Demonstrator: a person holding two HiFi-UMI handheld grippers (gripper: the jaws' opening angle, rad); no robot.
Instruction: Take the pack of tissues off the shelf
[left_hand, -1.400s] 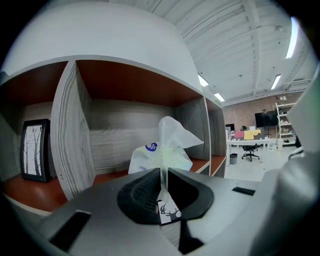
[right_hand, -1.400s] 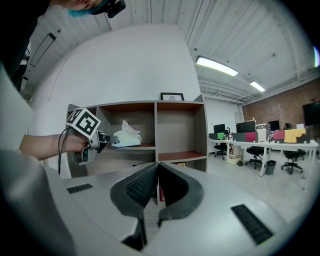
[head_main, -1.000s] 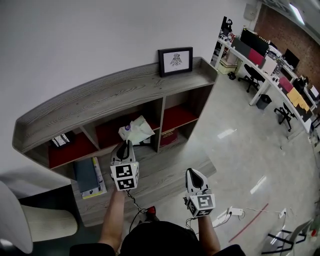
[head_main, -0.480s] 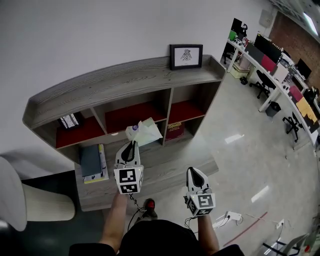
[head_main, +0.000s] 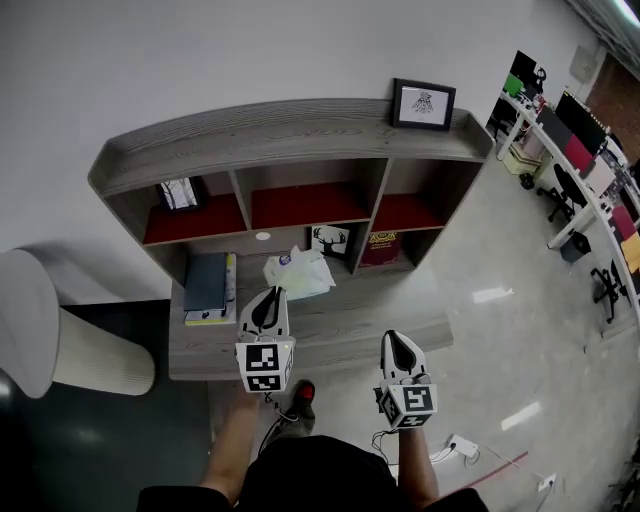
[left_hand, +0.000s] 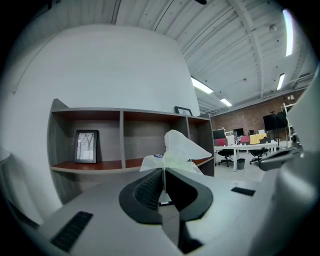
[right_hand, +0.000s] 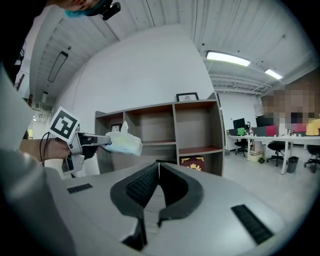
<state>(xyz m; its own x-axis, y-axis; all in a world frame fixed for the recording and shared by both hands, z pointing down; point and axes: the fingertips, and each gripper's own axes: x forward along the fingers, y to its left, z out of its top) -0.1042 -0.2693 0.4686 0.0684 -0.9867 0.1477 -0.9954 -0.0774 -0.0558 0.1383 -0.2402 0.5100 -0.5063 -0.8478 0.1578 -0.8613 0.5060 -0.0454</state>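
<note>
The pack of tissues (head_main: 297, 273), white and soft with a tissue sticking up, hangs in the air in front of the wooden shelf unit (head_main: 290, 135), clear of its compartments. My left gripper (head_main: 273, 293) is shut on the pack's near edge; in the left gripper view the pack (left_hand: 176, 154) rises just beyond the closed jaws of the left gripper (left_hand: 163, 172). The right gripper view shows the pack (right_hand: 123, 143) held out by the left gripper (right_hand: 104, 142). My right gripper (head_main: 399, 345) is shut with nothing in it, lower right of the pack, its jaws meeting at the right gripper (right_hand: 158, 166) tip.
A framed picture (head_main: 423, 104) stands on the shelf top. The compartments hold a small photo frame (head_main: 180, 192), a dark deer picture (head_main: 329, 240) and a red box (head_main: 383, 247). Books (head_main: 209, 288) lie on the low ledge. A white lamp shade (head_main: 25, 320) is at left; office desks (head_main: 570, 150) stand far right.
My left gripper has drawn the tissue pack back out of the middle compartment, away from the shelf. The head view has swung, so the shelf now sits more central. The right gripper shifted slightly.
</note>
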